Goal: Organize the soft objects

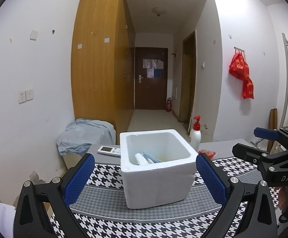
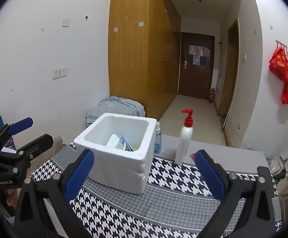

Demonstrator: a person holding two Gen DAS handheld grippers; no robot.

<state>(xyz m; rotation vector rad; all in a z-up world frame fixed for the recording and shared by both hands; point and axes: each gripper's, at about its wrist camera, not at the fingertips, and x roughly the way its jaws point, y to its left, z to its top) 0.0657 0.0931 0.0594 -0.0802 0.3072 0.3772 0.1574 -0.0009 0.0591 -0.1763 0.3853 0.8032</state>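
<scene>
Both claws stand wide open and hold nothing: the left claw (image 1: 145, 175) frames the white foam box (image 1: 156, 168) at centre frame on the table (image 1: 104, 204), the right claw (image 2: 144, 173) low beside it. Soft white and blue pieces (image 2: 120, 140) lie inside the box; they look light and squashy, so a gentle pinch at an upper edge should do.

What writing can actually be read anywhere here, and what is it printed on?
"DAS": white letters on the black body of the right gripper, seen from the left wrist camera.
"GenRobot.AI": white letters on the black body of the left gripper, seen from the right wrist camera.
Red hanging bag: yellow print, too blurred to read.
Papers on the dark door: too small to read.
Remote control: display and buttons unreadable.
</scene>
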